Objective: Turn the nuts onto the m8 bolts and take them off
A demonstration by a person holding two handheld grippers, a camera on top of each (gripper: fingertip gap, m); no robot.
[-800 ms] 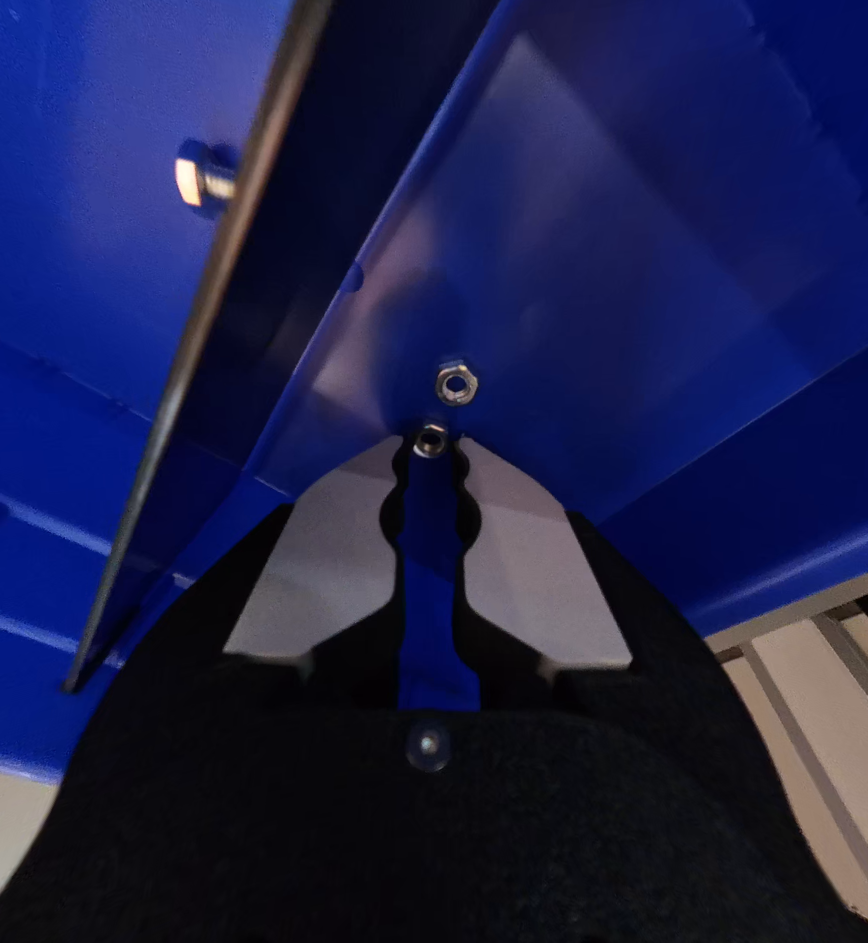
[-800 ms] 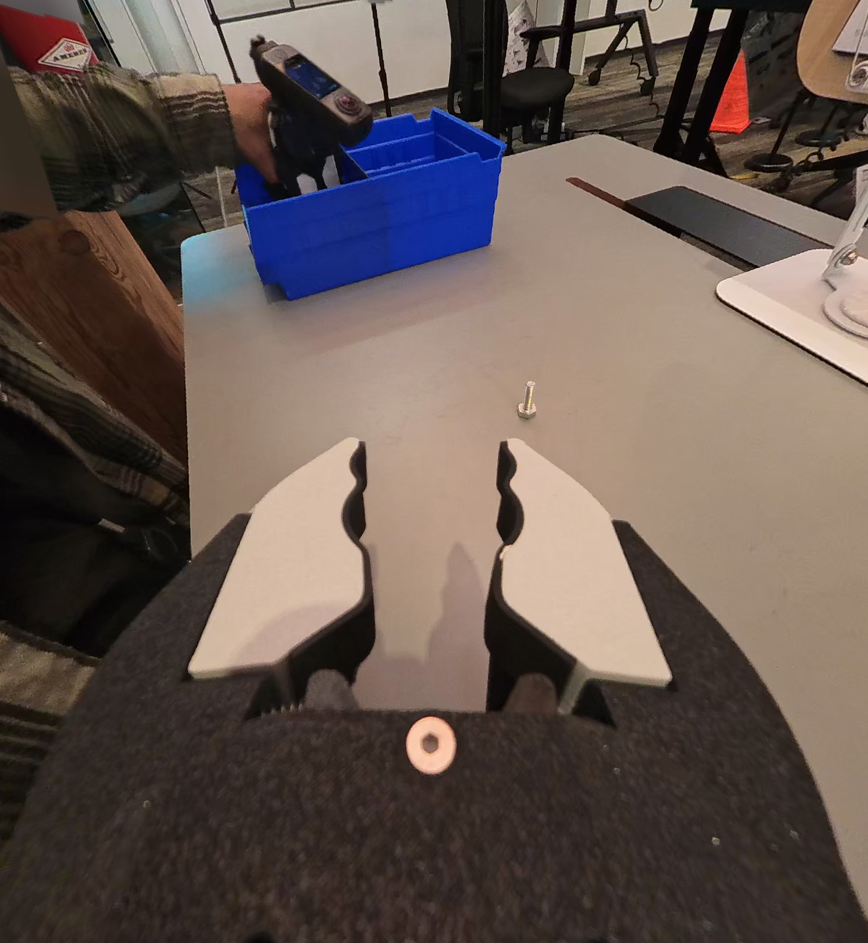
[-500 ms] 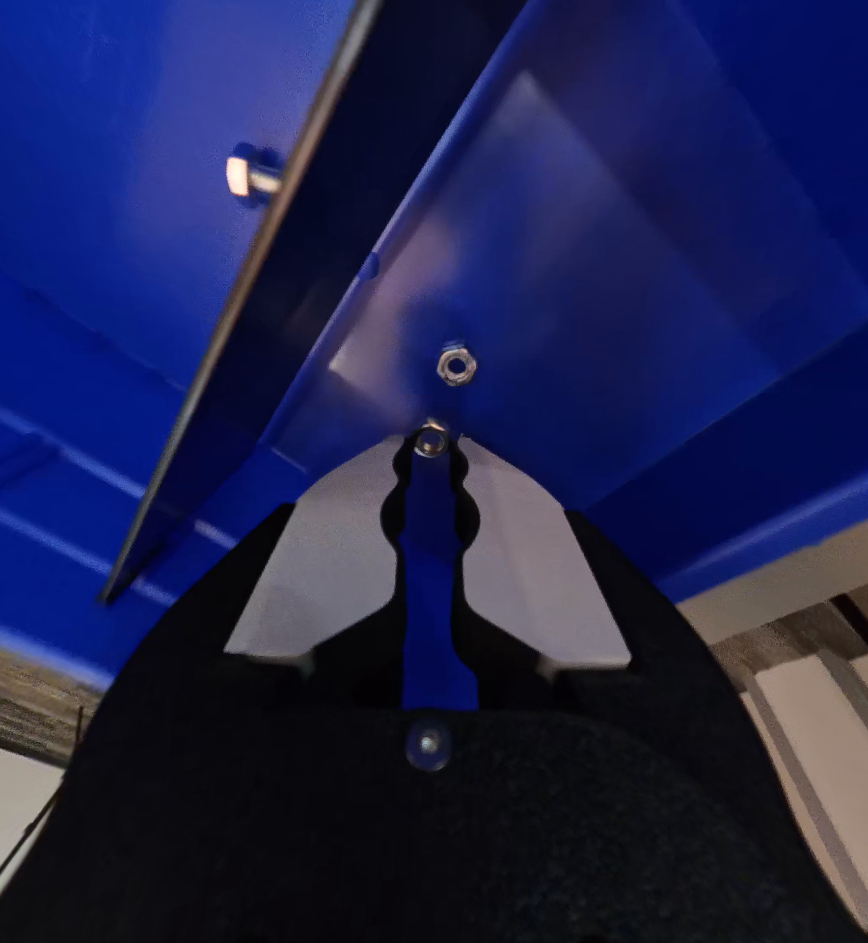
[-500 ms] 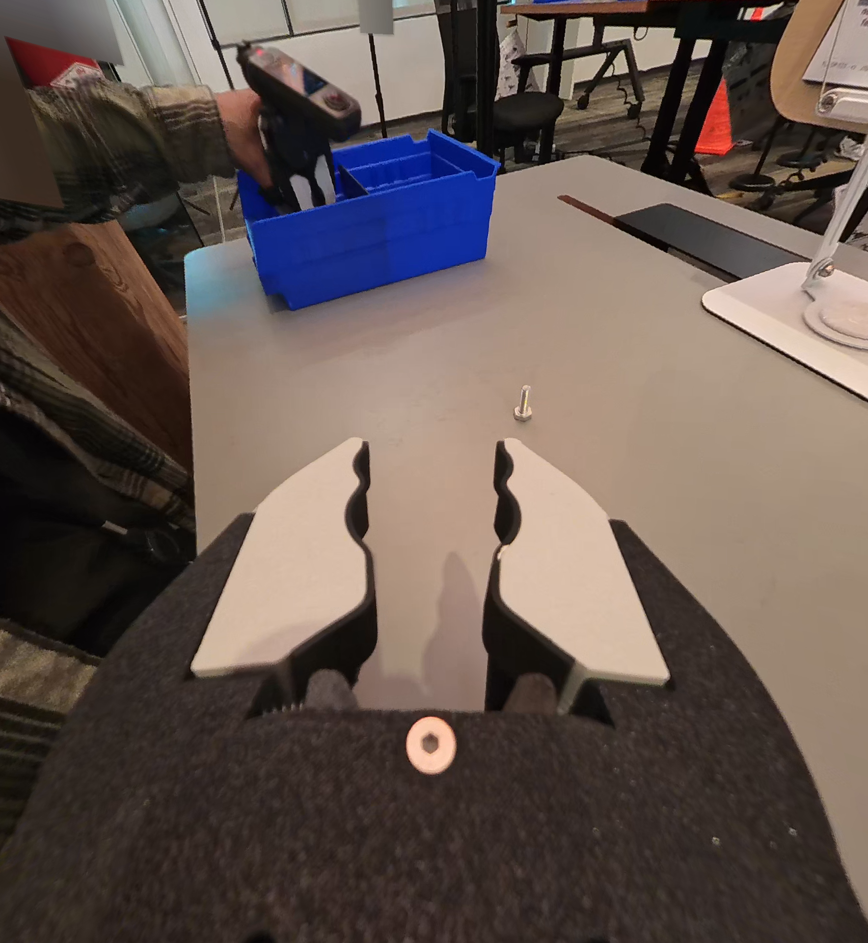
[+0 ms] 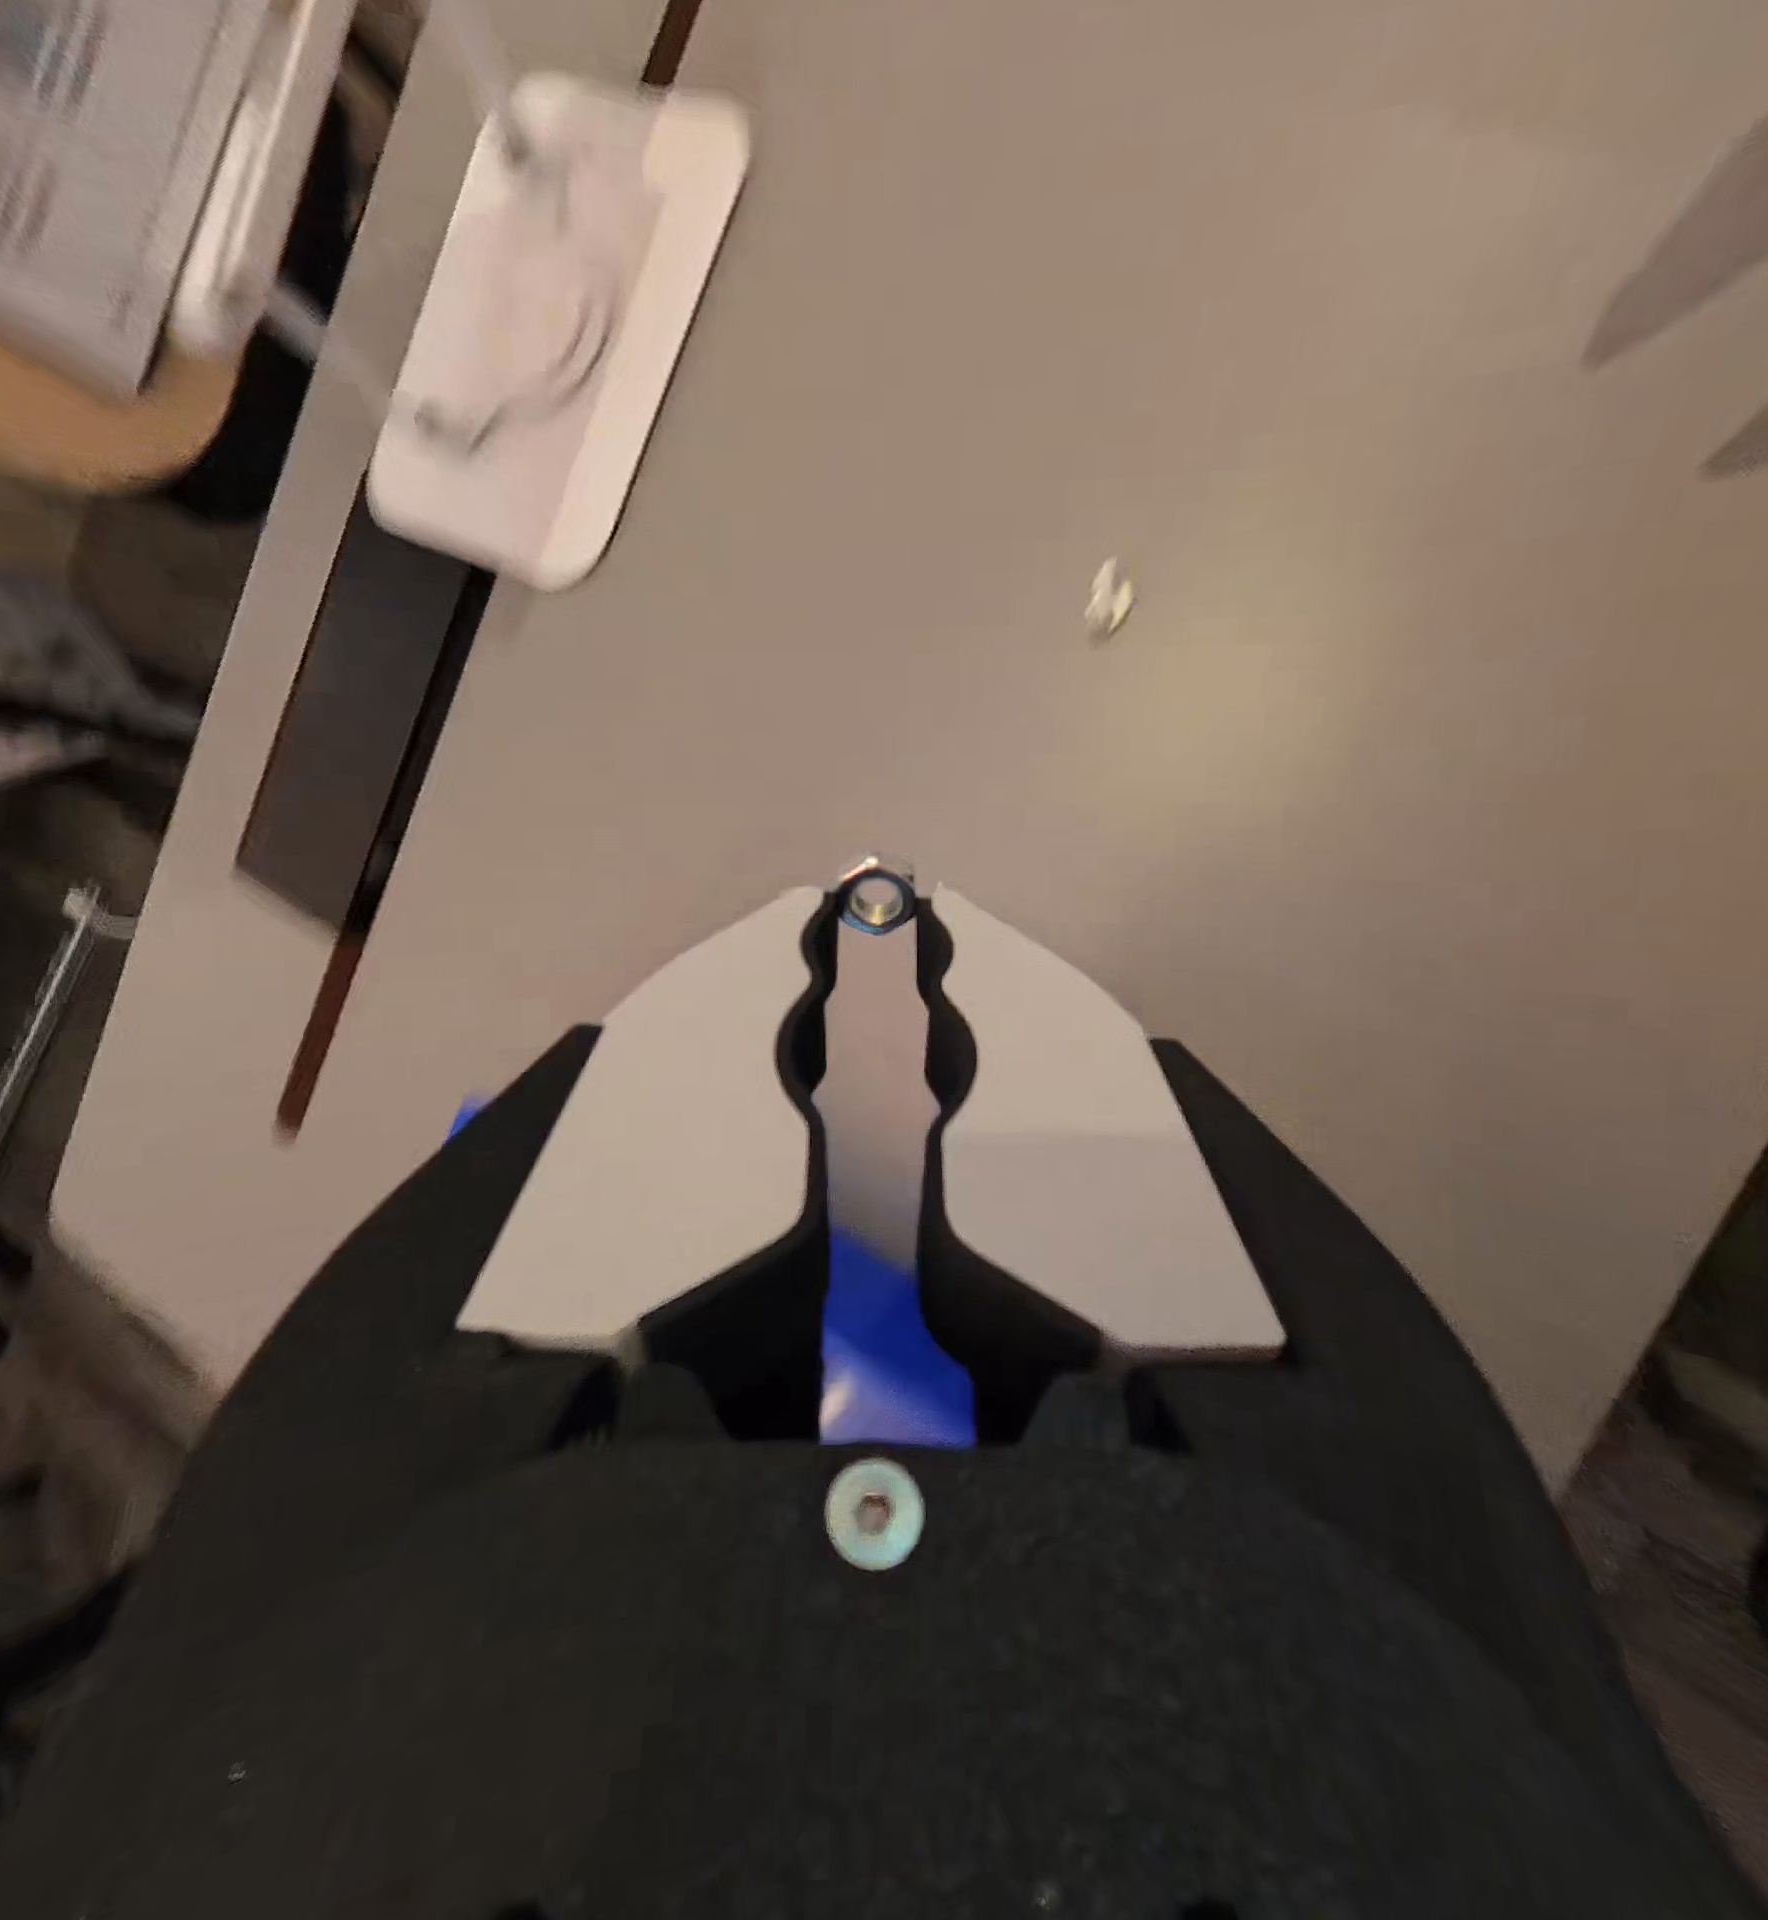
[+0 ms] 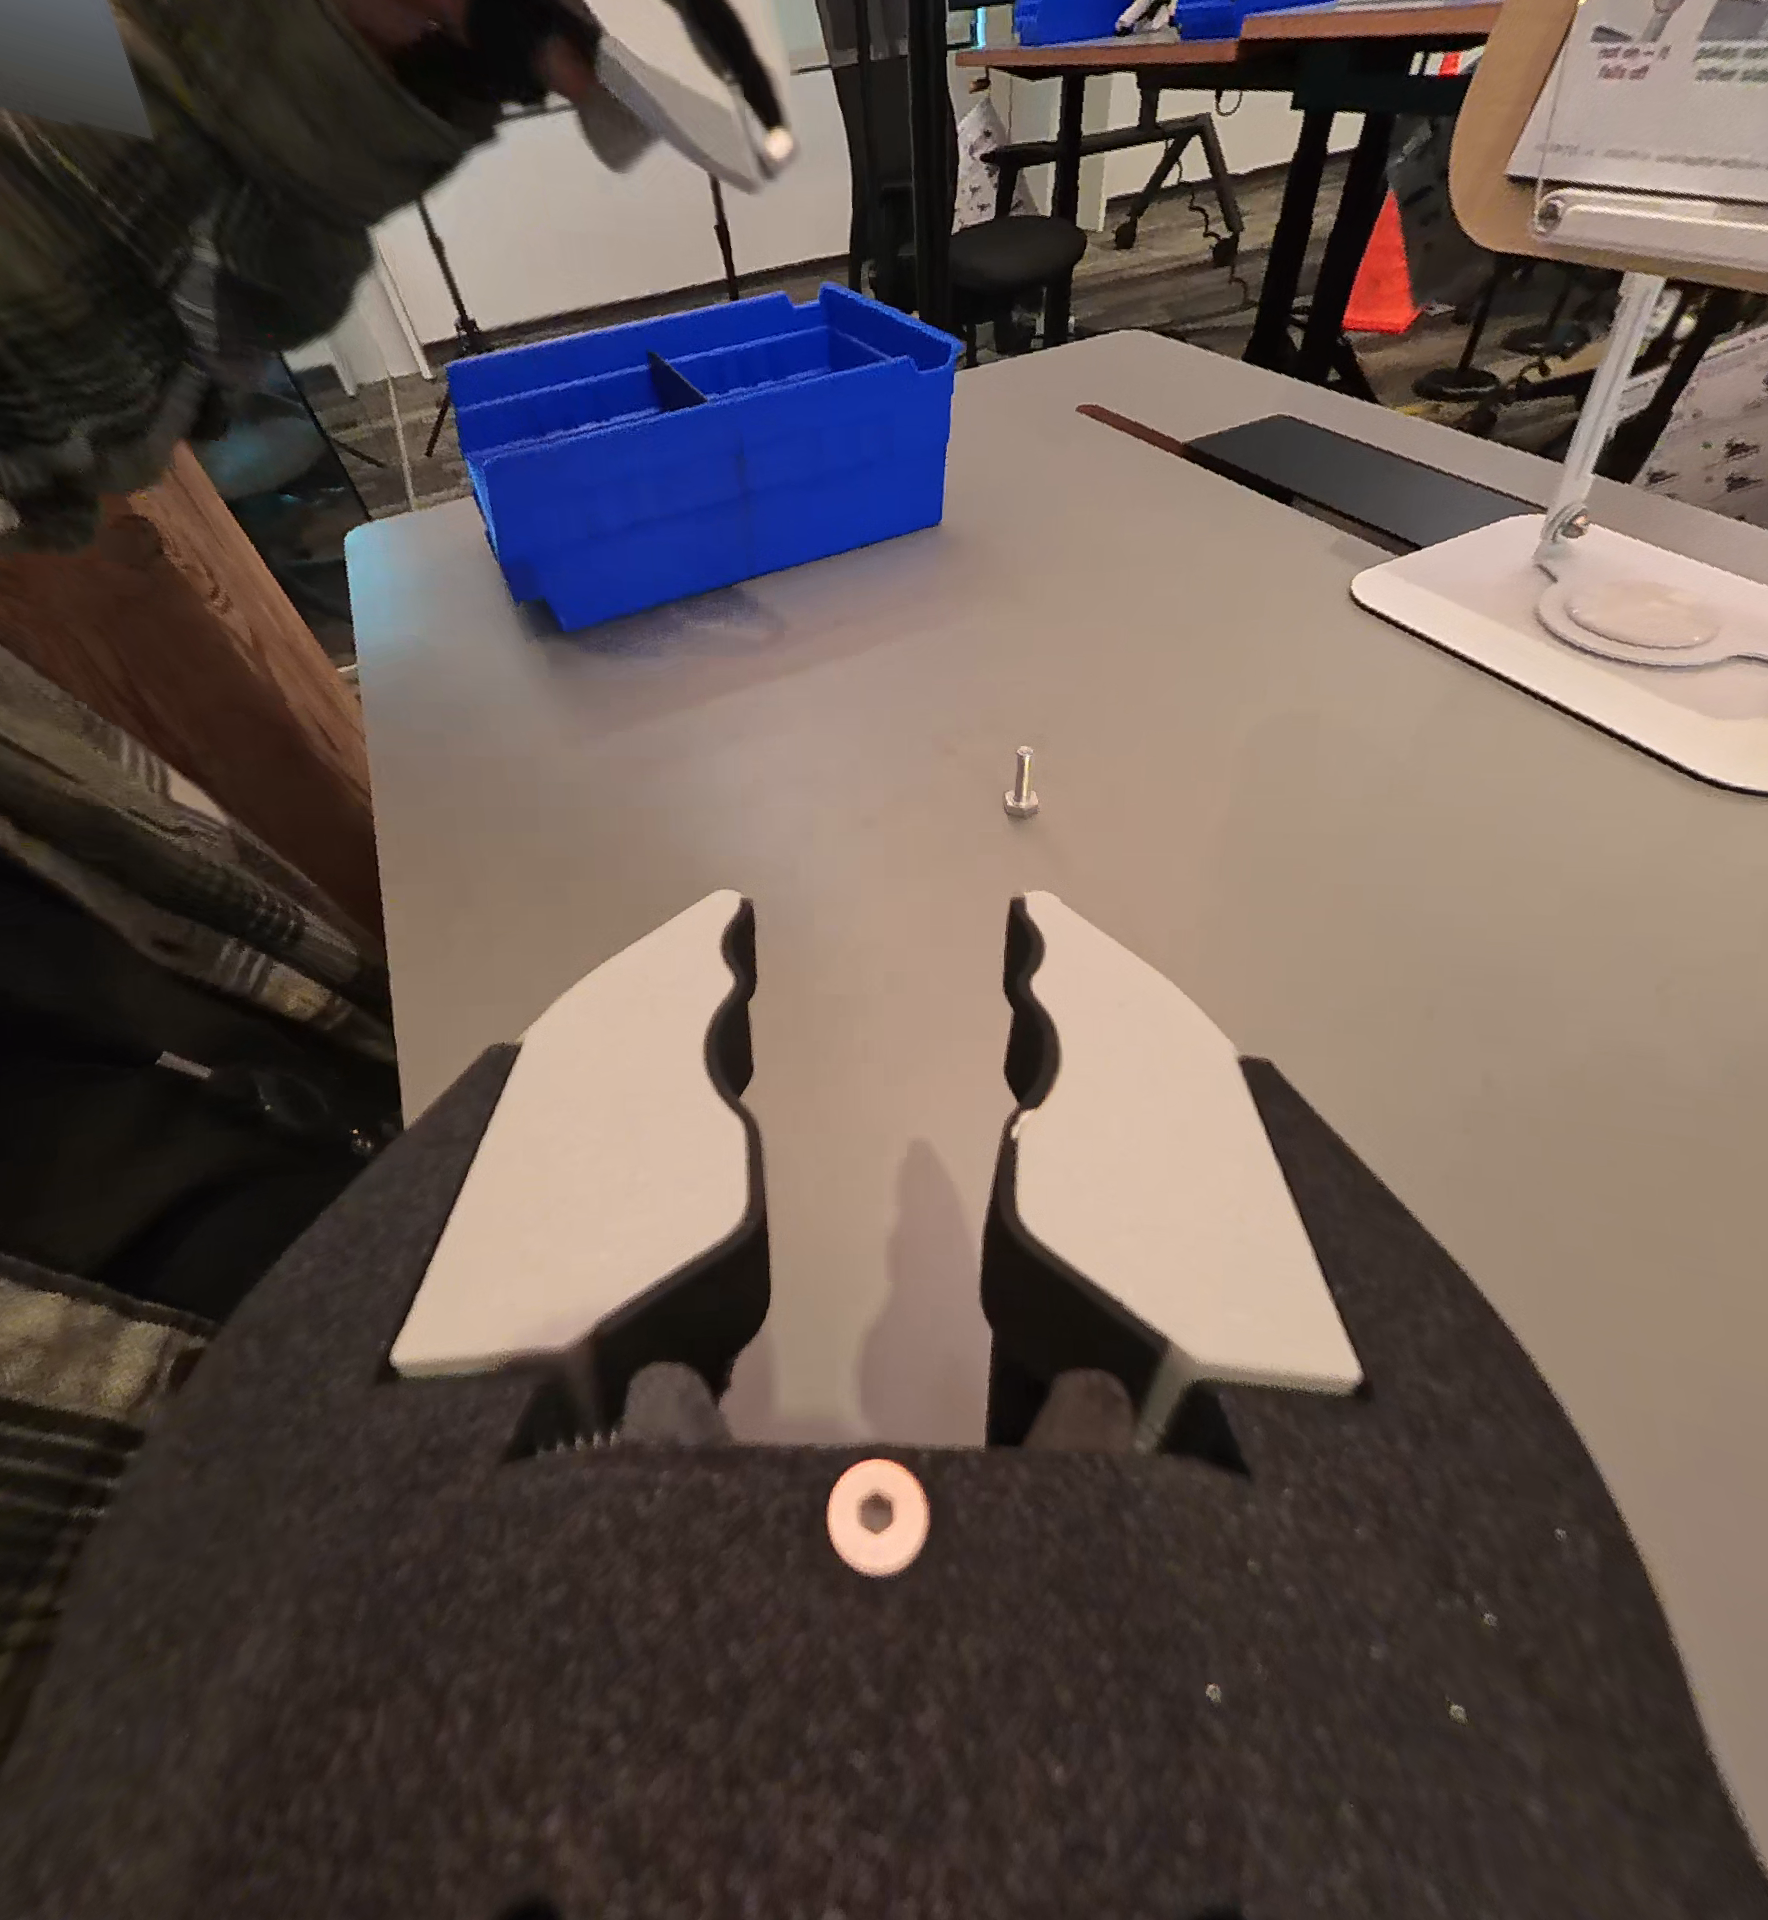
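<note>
A big grey table (image 6: 1379, 935) fills most of both views. At its far left corner sits a blue bin (image 6: 714, 457) with a dark wall across its middle that splits it into parts. On the right side of the table stands a white stand (image 6: 1607, 644) with a flat base and a thin leg that holds up a board. A flat black strip (image 6: 1347, 478) lies on the table between the bin and the stand.

A person's arm in a striped sleeve (image 6: 236, 187) reaches in from the top left, high above the bin. It looks blurry. That arm carries the left gripper (image 5: 875, 896), which is up in the air and tips down toward the table. In its own view the table is far below, and a bit of the blue bin peeks out under it. Its jaws are close together, and its two fingertips (image 5: 807, 906) press on a small shiny nut (image 5: 877, 899) from both sides. The hole of the nut faces the camera.

The right gripper (image 6: 880, 914) is low over the near part of the table and points toward the bin. Its jaws are wide apart with nothing between them, only bare table.

A small silver bolt (image 6: 1021, 781) stands on its head on the table, thread end up. It is a little past the right gripper's tips, a bit to the right, and well apart from the bin.
</note>
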